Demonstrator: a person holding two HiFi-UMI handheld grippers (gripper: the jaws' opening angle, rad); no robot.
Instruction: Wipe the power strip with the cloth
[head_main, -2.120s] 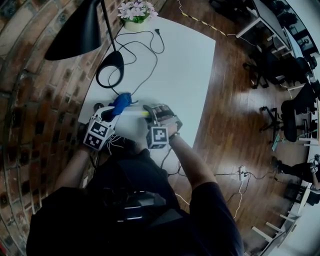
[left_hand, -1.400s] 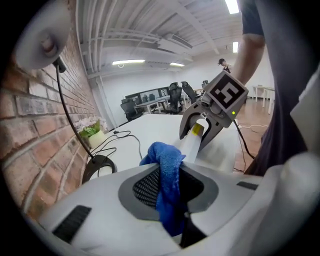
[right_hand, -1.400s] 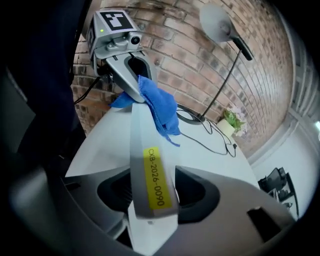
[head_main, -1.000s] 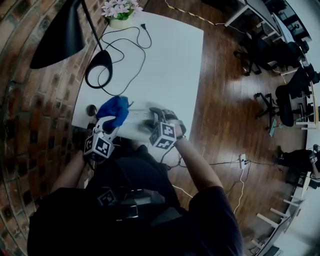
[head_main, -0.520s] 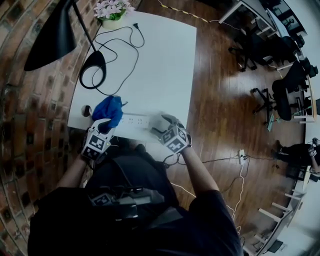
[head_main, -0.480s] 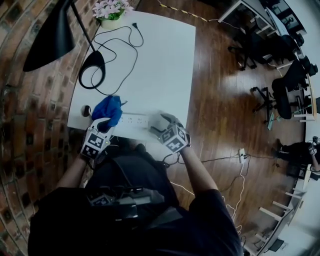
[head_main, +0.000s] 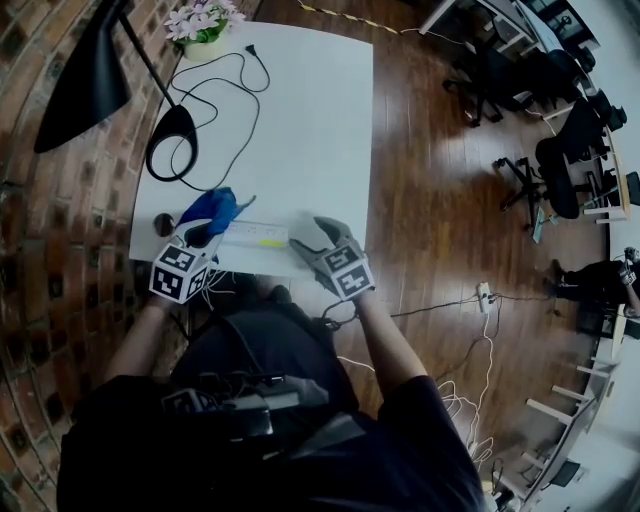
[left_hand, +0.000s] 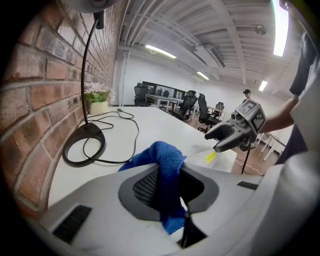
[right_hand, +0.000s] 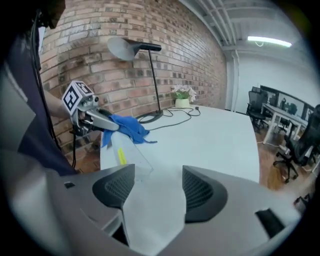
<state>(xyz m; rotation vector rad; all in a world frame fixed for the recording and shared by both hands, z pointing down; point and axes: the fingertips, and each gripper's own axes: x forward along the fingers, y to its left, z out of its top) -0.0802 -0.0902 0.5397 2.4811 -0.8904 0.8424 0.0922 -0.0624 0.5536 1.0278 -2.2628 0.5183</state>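
Observation:
The white power strip (head_main: 255, 234) lies along the table's near edge, its yellow switch showing. My right gripper (head_main: 318, 232) is shut on its right end; in the right gripper view the strip (right_hand: 150, 200) fills the gap between the jaws of the gripper (right_hand: 157, 192). The blue cloth (head_main: 210, 210) is bunched at the strip's left end. My left gripper (head_main: 205, 235) is shut on it; in the left gripper view the cloth (left_hand: 162, 160) hangs from between the jaws of the gripper (left_hand: 167, 187). The two grippers face each other across the strip.
A black desk lamp's ring base (head_main: 172, 145) and its looping cable (head_main: 235, 95) lie on the white table (head_main: 300, 120) behind the cloth. A flower pot (head_main: 198, 25) stands at the far corner. A small dark round object (head_main: 163, 222) sits left of the cloth. Brick wall on the left.
Both grippers have rolled about their own axes, their marker cubes showing new faces. The right gripper has risen a little with its end of the strip. The cloth stays at the left end.

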